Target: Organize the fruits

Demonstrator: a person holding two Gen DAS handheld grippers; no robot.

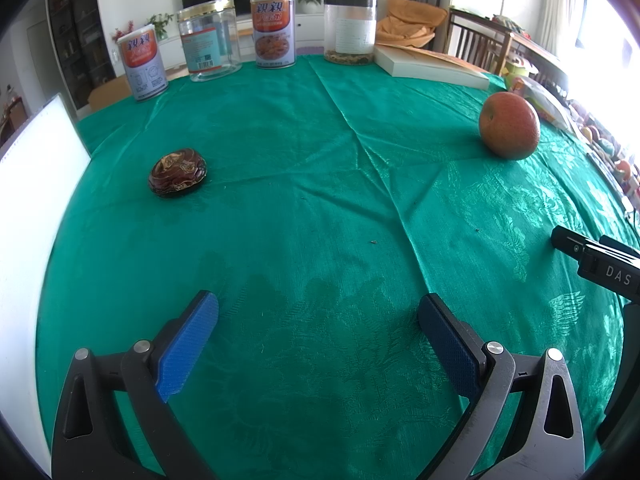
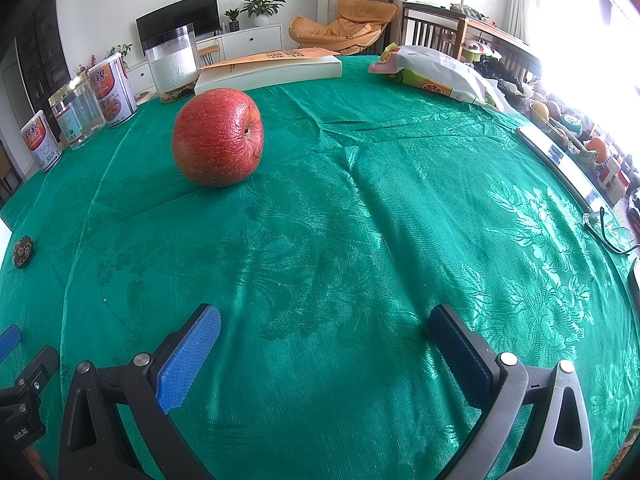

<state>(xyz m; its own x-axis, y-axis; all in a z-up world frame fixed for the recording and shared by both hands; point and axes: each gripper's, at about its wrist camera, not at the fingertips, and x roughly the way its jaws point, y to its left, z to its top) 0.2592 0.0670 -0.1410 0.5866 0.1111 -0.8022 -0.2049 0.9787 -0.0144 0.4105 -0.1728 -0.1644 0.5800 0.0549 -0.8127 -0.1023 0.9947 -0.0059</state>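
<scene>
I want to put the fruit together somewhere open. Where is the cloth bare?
Bare: the wide middle between the date and apple, down to both open claws. Crowded: the far edge, with cans, jars and book.

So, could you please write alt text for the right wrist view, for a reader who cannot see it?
A red apple sits on a green tablecloth, ahead and left of the open, empty right tool. Beyond it along the table's far edge stand a book, jars and cans.

Each tool, left tool point(image 1: 318, 312) and right tool point(image 2: 324, 326), has black arms, silver rivets and textured blue pads point(image 1: 188, 348).
</scene>
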